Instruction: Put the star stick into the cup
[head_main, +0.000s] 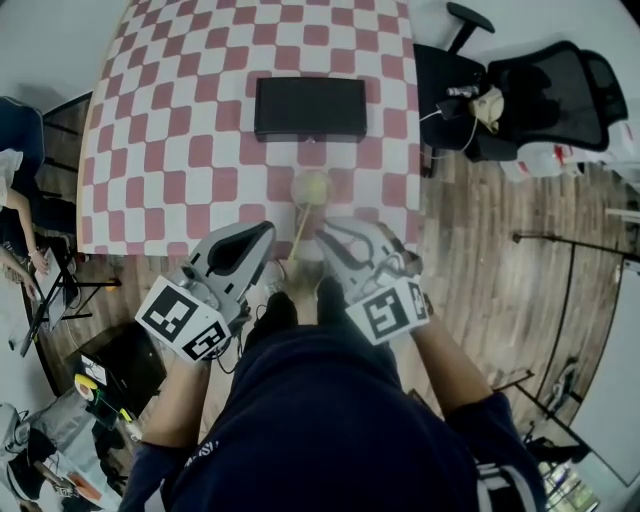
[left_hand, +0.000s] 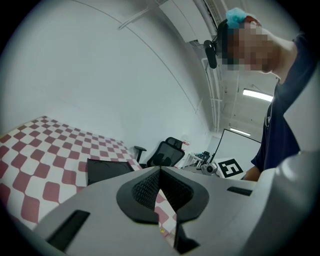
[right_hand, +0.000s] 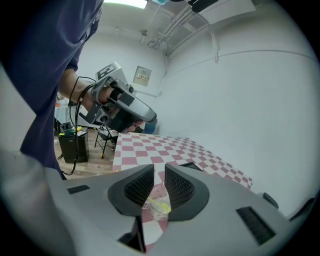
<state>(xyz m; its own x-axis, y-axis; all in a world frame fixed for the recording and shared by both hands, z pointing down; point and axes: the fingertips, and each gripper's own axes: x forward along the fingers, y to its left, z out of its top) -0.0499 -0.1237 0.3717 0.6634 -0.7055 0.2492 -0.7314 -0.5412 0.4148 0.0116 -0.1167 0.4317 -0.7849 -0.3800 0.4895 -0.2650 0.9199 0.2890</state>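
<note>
A clear cup (head_main: 311, 187) stands on the checkered table (head_main: 180, 150) near its front edge. A thin stick (head_main: 299, 232) leans out of the cup toward me, with its yellowish star end down inside. In the right gripper view the cup (right_hand: 159, 207) shows below the jaws with the yellow piece in it. My right gripper (head_main: 326, 236) hovers just short of the cup, and its jaws (right_hand: 159, 170) stand a little apart with nothing between them. To the left of the stick my left gripper (head_main: 264, 233) is held up, its jaws (left_hand: 160, 171) meeting at the tips and empty.
A flat black box (head_main: 309, 108) lies behind the cup in the middle of the table. Black office chairs (head_main: 540, 95) stand to the right on the wooden floor. A black case and cables (head_main: 120, 360) sit at the lower left.
</note>
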